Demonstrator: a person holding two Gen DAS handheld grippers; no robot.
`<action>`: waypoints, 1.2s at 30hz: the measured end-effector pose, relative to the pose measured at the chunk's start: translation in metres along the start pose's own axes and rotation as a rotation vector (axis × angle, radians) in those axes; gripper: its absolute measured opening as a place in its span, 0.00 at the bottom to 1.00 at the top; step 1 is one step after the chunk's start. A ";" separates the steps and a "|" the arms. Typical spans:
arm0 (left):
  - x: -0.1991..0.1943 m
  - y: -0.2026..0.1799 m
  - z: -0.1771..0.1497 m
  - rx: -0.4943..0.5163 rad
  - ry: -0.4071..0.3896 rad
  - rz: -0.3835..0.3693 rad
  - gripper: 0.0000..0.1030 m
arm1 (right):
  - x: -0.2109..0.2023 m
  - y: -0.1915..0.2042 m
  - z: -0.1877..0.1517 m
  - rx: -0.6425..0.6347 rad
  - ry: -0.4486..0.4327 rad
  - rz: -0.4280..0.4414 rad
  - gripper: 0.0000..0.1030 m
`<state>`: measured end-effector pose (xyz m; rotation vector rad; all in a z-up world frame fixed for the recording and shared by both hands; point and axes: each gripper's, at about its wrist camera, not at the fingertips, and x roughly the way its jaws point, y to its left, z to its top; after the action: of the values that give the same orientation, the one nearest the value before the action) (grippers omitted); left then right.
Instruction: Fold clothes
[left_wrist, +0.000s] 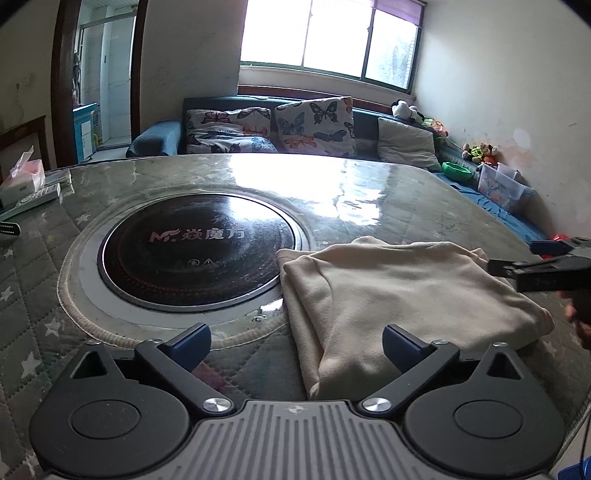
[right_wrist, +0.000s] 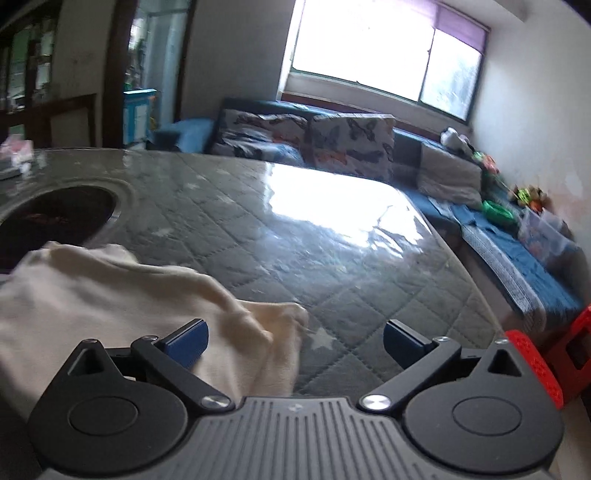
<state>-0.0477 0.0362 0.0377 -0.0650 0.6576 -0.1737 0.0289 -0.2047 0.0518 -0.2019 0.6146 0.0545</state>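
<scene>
A cream garment (left_wrist: 402, 295) lies folded in a flat bundle on the quilted table (left_wrist: 369, 206), right of the round black cooktop (left_wrist: 195, 251). My left gripper (left_wrist: 295, 347) is open and empty, hovering at the bundle's near left edge. My right gripper (right_wrist: 295, 343) is open and empty above the garment's right corner (right_wrist: 122, 306). The right gripper also shows in the left wrist view (left_wrist: 517, 258) at the bundle's far right, just above the cloth.
A tissue pack and boxes (left_wrist: 26, 184) sit at the table's far left. A blue sofa with butterfly cushions (left_wrist: 314, 125) lines the far side. Toys and a plastic box (left_wrist: 502, 184) lie along the right wall. A red stool (right_wrist: 554, 354) stands at the table's right.
</scene>
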 end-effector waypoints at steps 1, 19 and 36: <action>0.000 0.000 0.000 -0.001 0.000 0.001 1.00 | -0.006 0.003 0.001 -0.019 -0.010 0.016 0.99; -0.006 0.028 0.011 -0.072 -0.005 0.093 1.00 | -0.066 0.144 -0.006 -0.459 -0.096 0.380 0.99; -0.004 0.050 0.021 -0.313 0.034 -0.034 1.00 | -0.050 0.205 -0.007 -0.674 -0.047 0.433 0.40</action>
<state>-0.0306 0.0856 0.0508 -0.3743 0.7141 -0.1032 -0.0382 -0.0054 0.0398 -0.7145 0.5671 0.6880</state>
